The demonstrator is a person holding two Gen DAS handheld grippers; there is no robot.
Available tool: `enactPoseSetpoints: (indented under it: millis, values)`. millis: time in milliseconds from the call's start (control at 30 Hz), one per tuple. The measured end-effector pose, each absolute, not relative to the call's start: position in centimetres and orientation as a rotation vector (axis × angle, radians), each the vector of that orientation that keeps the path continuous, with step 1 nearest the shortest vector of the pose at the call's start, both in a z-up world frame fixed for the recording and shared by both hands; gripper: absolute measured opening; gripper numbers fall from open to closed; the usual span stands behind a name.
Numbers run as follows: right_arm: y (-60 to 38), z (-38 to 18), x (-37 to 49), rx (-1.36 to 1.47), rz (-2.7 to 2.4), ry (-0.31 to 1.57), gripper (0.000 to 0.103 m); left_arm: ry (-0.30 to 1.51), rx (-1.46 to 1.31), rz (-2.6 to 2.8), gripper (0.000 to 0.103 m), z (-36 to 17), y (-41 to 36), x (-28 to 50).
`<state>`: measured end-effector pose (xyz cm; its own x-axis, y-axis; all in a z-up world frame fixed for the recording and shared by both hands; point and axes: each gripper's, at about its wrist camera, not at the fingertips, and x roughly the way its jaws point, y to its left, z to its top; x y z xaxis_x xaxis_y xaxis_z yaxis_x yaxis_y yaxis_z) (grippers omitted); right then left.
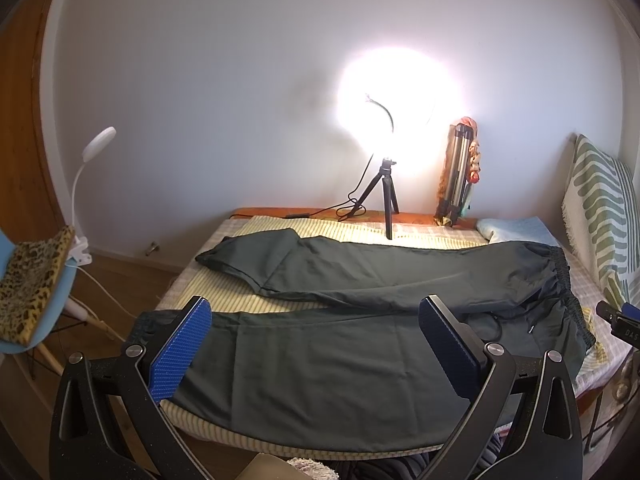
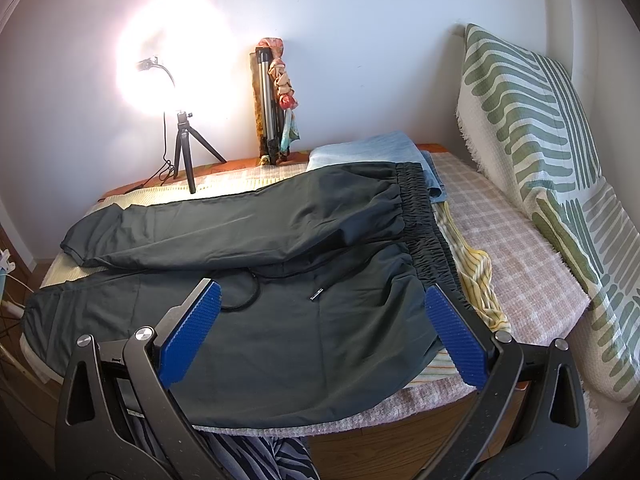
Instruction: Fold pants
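Dark green pants (image 1: 340, 344) lie spread flat on the bed, legs to the left, elastic waistband (image 2: 424, 216) to the right; the far leg's cuff end is folded back. A drawstring (image 2: 248, 292) lies on the front. My left gripper (image 1: 316, 320) is open and empty, above the near leg. My right gripper (image 2: 324, 300) is open and empty, above the hip area near the waistband. The right gripper's tip shows at the right edge of the left wrist view (image 1: 618, 320).
A lit ring light on a small tripod (image 1: 386, 196) stands at the bed's far edge, beside a folded tripod (image 1: 456, 176). A folded blue cloth (image 2: 372, 152) and a yellow striped cloth (image 2: 476, 280) lie by the waistband. Green patterned cushions (image 2: 560, 152) lean right. A blue chair (image 1: 36, 292) stands left.
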<state>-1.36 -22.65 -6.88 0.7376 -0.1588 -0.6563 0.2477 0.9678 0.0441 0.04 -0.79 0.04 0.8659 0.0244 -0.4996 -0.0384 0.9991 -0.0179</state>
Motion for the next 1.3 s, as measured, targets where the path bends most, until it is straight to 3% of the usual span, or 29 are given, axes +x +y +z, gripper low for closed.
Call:
enactPoseSetpoints:
  millis: [1300]
  values:
    - [-21.86, -7.39, -0.90, 0.127, -0.216, 0.717, 0.103, 0.538, -0.026, 0.034, 0.103, -0.56, -1.08, -0.01]
